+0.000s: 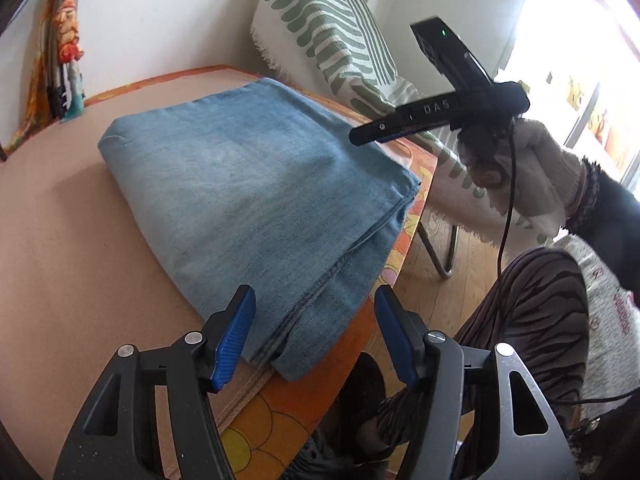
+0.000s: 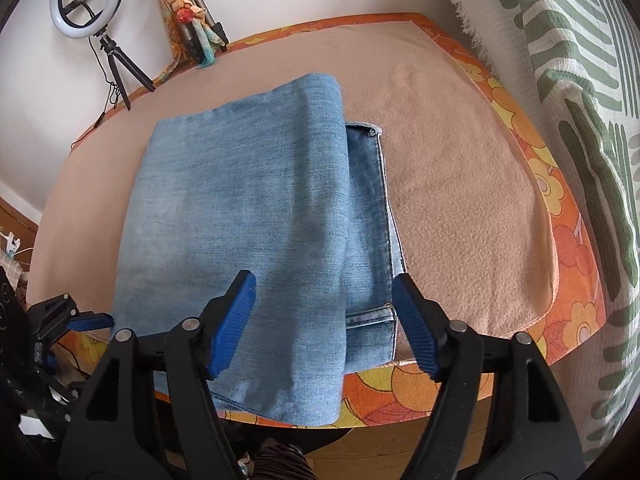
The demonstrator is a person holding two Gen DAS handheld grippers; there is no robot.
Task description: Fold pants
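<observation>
The blue jeans (image 1: 248, 184) lie folded into a thick rectangle on the table's tan blanket (image 1: 60, 240). My left gripper (image 1: 314, 304) is open, its blue pads standing apart above the near corner of the stack without pressing it. In the right wrist view the jeans (image 2: 240, 200) show a top layer folded over, with a seamed lower layer (image 2: 370, 200) sticking out to the right. My right gripper (image 2: 323, 284) is open above the near edge, nothing pinched. A gloved hand (image 1: 532, 168) holds that gripper (image 1: 362, 136) over the far right corner.
An orange floral cloth (image 2: 568, 264) rims the table under the blanket. A chair with a green-striped throw (image 1: 340, 40) stands close on the right. A ring light on a tripod (image 2: 88, 0) and a colourful scarf (image 1: 64, 52) are at the wall. A person's striped-trousered leg (image 1: 532, 320) is by the table's edge.
</observation>
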